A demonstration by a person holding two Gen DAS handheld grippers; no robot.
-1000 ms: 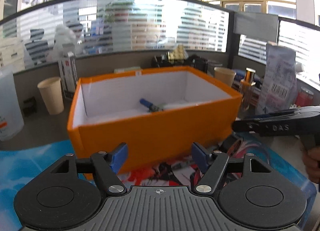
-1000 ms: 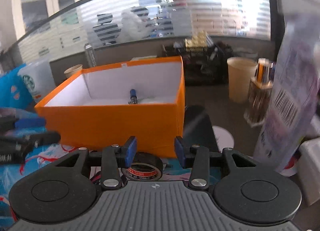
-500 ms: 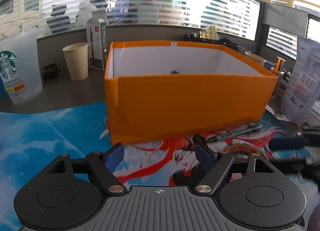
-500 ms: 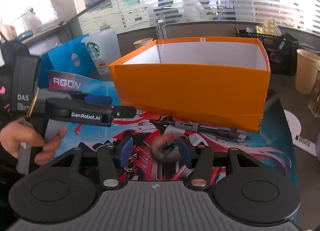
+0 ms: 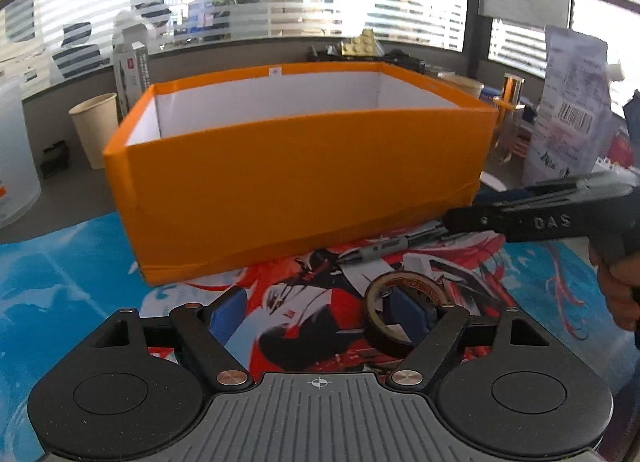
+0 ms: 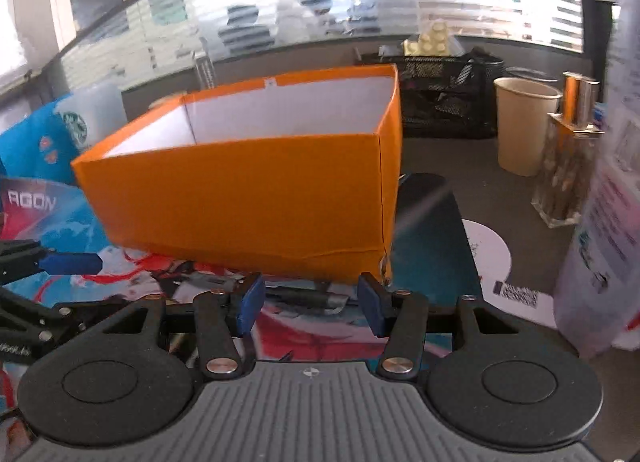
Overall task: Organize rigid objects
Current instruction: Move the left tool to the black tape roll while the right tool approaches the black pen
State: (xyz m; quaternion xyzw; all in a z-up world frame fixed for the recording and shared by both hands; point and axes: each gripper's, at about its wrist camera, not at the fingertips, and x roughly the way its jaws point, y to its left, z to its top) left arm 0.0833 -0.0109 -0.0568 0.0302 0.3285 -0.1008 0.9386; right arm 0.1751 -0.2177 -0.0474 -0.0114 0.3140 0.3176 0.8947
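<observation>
Step in hand: pickup approach, judged.

Left gripper (image 5: 318, 308): jaws wide, nothing clamped, one pad inside the tape roll (image 5: 404, 304).

Right gripper (image 6: 308, 308): jaws part open, just widened, straddling the pen (image 6: 304, 296) without pressing it.

Orange box (image 5: 296, 181): just behind both.

Next: close, lift over the rim.

Surface: printed mat (image 5: 60, 282) on a cluttered office desk; striped glass partition behind.

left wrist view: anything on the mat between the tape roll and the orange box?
Yes: a dark pen lies on the mat between tape roll and orange box.
</observation>
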